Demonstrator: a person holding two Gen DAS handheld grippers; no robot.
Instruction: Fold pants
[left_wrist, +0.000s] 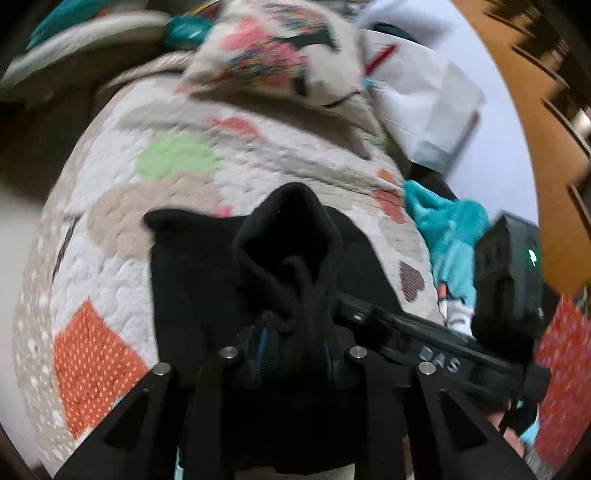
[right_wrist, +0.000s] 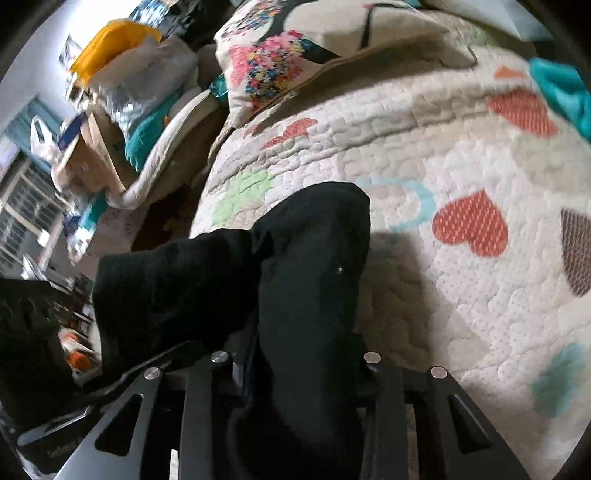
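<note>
The black pants (left_wrist: 192, 280) lie on a quilted bedspread with heart patches (left_wrist: 177, 162). My left gripper (left_wrist: 295, 332) is shut on the waistband with its drawstring, which bunches up between the fingers. The other gripper's body (left_wrist: 509, 280) shows at the right of the left wrist view. In the right wrist view my right gripper (right_wrist: 299, 354) is shut on a fold of the black pants (right_wrist: 310, 266), lifted over the quilt (right_wrist: 480, 155). Both sets of fingertips are hidden by cloth.
A patterned pillow (left_wrist: 280, 55) lies at the head of the bed, also in the right wrist view (right_wrist: 280, 62). Teal cloth (left_wrist: 447, 225) and white paper (left_wrist: 424, 110) lie at the bed's right edge. Boxes and a yellow bin (right_wrist: 114, 40) stand left of the bed.
</note>
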